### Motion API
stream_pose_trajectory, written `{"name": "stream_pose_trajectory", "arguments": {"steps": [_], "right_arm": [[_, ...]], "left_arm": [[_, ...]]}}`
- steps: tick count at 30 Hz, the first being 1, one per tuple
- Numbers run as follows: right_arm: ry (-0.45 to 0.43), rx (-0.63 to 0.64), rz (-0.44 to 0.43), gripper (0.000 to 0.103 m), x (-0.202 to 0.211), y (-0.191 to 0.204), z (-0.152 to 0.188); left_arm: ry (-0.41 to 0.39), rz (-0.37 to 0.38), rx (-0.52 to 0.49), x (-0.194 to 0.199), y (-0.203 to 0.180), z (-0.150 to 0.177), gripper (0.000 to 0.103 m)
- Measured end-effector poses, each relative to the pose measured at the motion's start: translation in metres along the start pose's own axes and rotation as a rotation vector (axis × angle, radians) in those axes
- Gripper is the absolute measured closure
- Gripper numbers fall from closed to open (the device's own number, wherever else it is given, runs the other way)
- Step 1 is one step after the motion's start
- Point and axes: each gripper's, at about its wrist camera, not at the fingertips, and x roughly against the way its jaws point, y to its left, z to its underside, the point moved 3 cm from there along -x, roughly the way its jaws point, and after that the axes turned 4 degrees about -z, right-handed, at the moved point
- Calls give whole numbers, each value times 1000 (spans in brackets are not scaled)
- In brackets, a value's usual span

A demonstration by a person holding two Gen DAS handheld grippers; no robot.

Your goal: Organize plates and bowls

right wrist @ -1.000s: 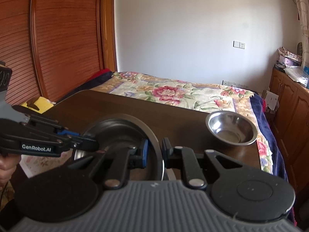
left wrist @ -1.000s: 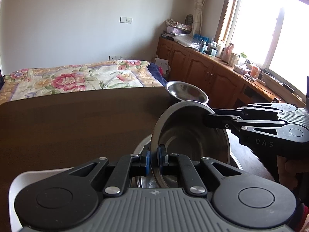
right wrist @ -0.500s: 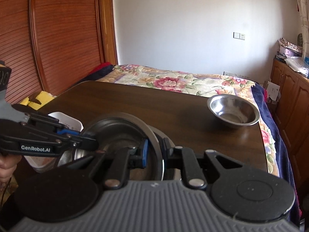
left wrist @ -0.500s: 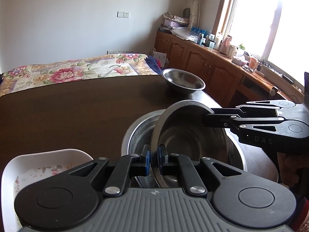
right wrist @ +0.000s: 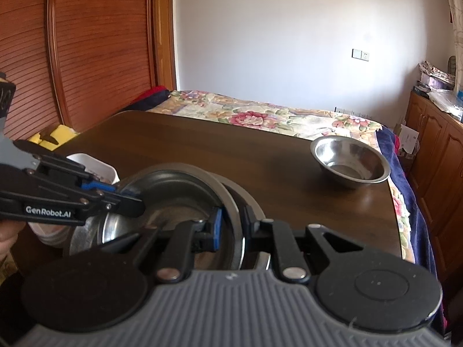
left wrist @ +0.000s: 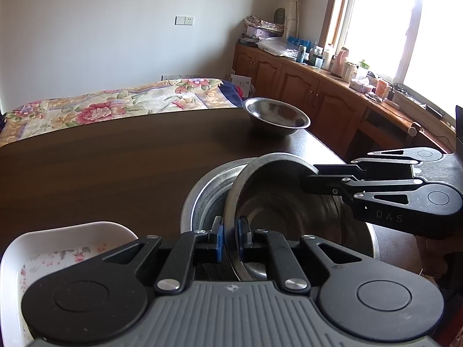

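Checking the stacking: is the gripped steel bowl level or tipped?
Tipped: the gripped steel bowl leans rim-up inside the larger steel basin, pinched from both sides.

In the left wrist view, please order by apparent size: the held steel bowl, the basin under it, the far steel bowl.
1. Basin, widest rim.
2. Held bowl, nearly as large, but nearer and tilted, so unsure.
3. Far bowl, smallest-looking; distance may exaggerate this.

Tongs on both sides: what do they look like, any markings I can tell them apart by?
Both are black linkage tongs with silver rivets, blue pads and a ribbed grey body with round black discs. The left tongs carry white "GenRobot.AI" lettering on the side; the right tongs show "DAS" embossed. No cables or sleeves are visible.
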Motion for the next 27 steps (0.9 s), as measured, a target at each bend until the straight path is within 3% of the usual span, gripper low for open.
{"name": "stream_pose_trajectory", "arguments": {"steps": [18, 27], "right_arm": [[0, 34, 0, 86, -7, 2, 7], [-43, 8, 2, 86, 3, -5, -1]], "left_arm": [[-22, -34, -10, 0, 3, -1, 90], [-44, -41, -21, 3, 3, -7, 87]]}}
